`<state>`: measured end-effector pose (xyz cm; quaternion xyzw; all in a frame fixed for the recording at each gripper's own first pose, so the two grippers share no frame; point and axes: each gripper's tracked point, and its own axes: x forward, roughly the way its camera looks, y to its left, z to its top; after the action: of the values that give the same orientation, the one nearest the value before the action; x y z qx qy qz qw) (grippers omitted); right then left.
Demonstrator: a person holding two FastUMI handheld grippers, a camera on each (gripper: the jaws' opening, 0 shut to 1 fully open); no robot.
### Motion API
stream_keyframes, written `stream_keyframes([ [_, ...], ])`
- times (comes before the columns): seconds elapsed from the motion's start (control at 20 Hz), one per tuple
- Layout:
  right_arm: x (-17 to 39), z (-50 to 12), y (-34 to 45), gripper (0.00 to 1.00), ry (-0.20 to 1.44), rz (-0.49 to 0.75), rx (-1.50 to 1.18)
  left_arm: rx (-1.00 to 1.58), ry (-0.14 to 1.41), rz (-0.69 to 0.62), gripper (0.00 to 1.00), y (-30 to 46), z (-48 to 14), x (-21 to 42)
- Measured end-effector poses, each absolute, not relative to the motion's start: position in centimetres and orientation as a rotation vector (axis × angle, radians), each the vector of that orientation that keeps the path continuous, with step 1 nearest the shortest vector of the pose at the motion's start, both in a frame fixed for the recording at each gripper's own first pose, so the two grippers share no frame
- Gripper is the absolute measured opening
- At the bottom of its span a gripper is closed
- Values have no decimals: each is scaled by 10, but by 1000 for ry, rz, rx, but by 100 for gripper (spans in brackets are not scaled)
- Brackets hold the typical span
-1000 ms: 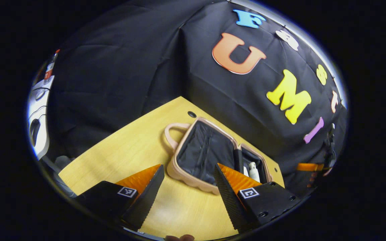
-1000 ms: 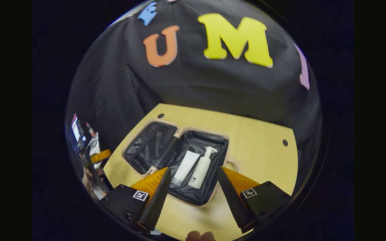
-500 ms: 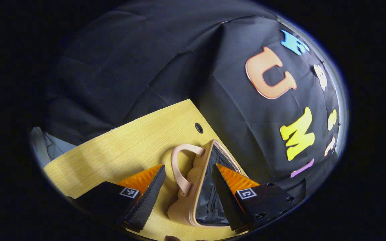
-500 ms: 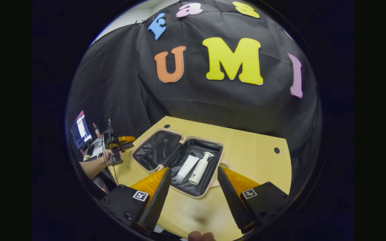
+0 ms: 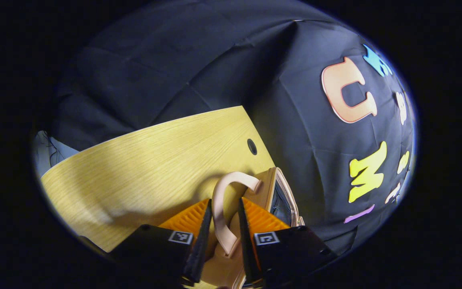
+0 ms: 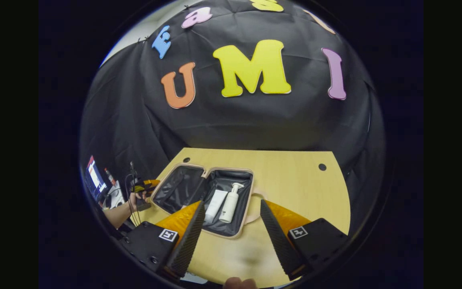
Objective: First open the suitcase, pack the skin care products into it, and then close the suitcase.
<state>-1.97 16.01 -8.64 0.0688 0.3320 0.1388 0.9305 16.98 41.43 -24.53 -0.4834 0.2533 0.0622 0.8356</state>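
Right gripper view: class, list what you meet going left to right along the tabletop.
Hand holding the left claw → suitcase's empty half → white tube → pump bottle → suitcase handle → table hole.

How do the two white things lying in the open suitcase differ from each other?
The pump bottle has a pump head with a spout; the tube is flat and plain. The pump bottle lies nearer the suitcase handle side, the tube nearer the hinge. Both are white, lying side by side in one half.
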Motion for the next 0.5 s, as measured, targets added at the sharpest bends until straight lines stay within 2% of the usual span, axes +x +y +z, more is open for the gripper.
stream_keyframes([
  [0.05,-20,-85,158,78,675,274,140,-1042,546,165,35,417,-249,173],
  [0.15,-19,-82,143,82,627,223,103,-1057,566,193,13,416,-249,174],
  [0.3,-14,-66,116,82,533,121,63,-974,576,213,10,414,-235,175],
  [0.4,-17,-53,100,82,480,68,88,-873,550,240,7,413,-206,178],
  [0.45,-19,-47,91,77,455,48,98,-832,526,249,6,411,-186,178],
  [0.5,-20,-40,83,77,430,35,102,-791,496,246,6,407,-164,180],
])
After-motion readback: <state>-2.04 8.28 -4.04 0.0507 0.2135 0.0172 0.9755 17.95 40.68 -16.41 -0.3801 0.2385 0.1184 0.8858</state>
